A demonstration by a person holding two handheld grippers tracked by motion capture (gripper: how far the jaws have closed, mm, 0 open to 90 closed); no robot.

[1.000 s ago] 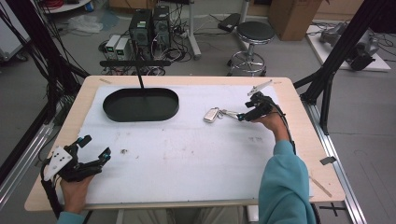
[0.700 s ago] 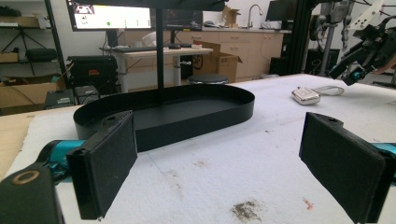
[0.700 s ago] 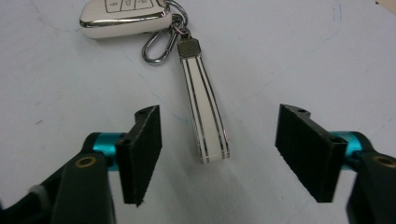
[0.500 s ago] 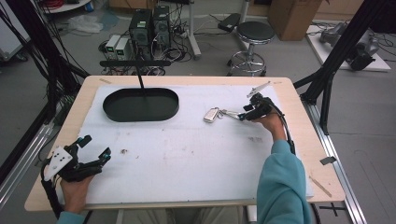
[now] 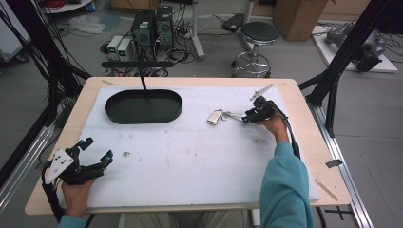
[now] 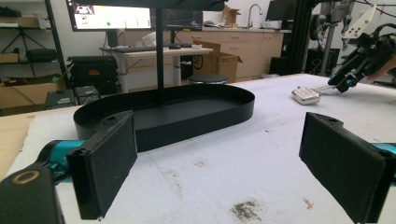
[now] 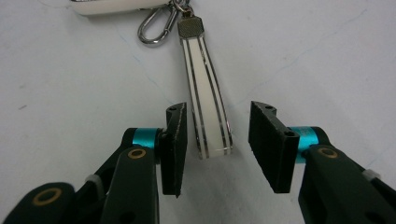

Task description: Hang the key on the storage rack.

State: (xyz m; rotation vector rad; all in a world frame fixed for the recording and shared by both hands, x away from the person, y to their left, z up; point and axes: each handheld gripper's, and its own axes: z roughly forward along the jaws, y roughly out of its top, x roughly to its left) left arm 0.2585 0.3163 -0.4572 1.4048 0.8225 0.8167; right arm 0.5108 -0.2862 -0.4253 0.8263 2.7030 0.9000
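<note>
Nearest to you, your left gripper [image 5: 92, 158] rests at the near left corner of the white mat [image 5: 190, 161], its 2 jaws spread wide with nothing between them. Parked there, it stays clear of the work; in the left gripper view it looks straight across the mat at the black oval tray [image 6: 187, 114], which suggests it is simply waiting.

Farther out on the right, your right gripper [image 7: 217, 147] is low over the mat with its jaws part open, 1 on each side of the white strap [image 7: 205, 105] of the key fob [image 5: 215, 116]. The strap's free end lies between the jaws, close to the left one, but neither pad is pressing it, so you have no hold of it yet. That straddle looks like a set-up for a pinch: the strap is flat, narrow and lies along the gripper's line, so it is the easier part to take.

Beyond the strap, a metal clasp [image 7: 156, 28] joins it to the fob's pale body, which lies flat on the mat.

Farthest away, the tray sits at the far left of the mat, well apart from the fob, and appears empty. It may be where the fob is meant to go.
</note>
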